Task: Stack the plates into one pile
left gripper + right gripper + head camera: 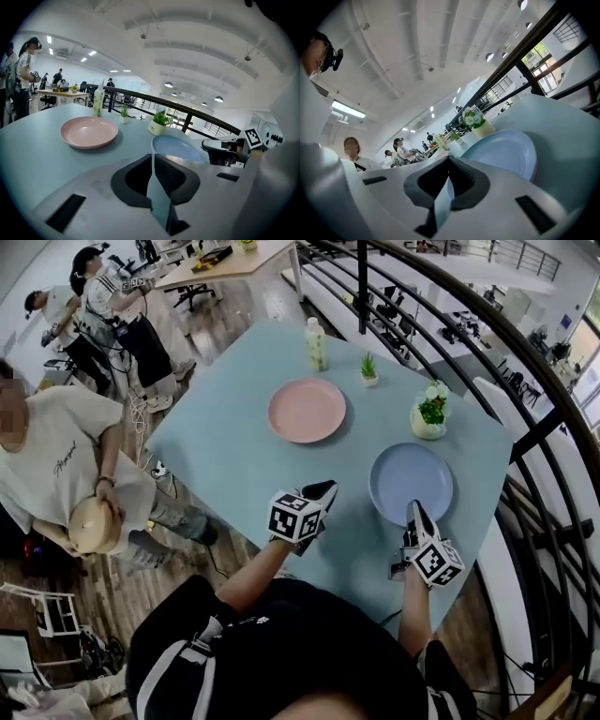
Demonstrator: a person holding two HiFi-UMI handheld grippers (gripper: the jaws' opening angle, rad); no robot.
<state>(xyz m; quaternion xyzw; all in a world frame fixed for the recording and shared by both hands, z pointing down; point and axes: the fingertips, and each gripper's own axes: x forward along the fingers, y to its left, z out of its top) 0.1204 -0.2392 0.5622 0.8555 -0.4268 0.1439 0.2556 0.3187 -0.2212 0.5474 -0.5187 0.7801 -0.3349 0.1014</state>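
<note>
Pink plate [307, 410] and blue plate [411, 483] lie well apart on the table [225, 456], unstacked.
We judge both stiff, light and slick, so we would pinch a rim. Left claw [323, 489] and right claw [414, 508] are closed and empty.

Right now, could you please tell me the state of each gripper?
Left gripper: closed, holding nothing.
Right gripper: closed, holding nothing.

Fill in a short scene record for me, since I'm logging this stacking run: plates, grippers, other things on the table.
plates: pink plate and blue plate, lying apart on the table, not stacked
left gripper: shut, empty, left of the blue plate
right gripper: shut, empty, at the blue plate's near rim
other items: bottle, small plant, flower pot, all on the far side
</note>
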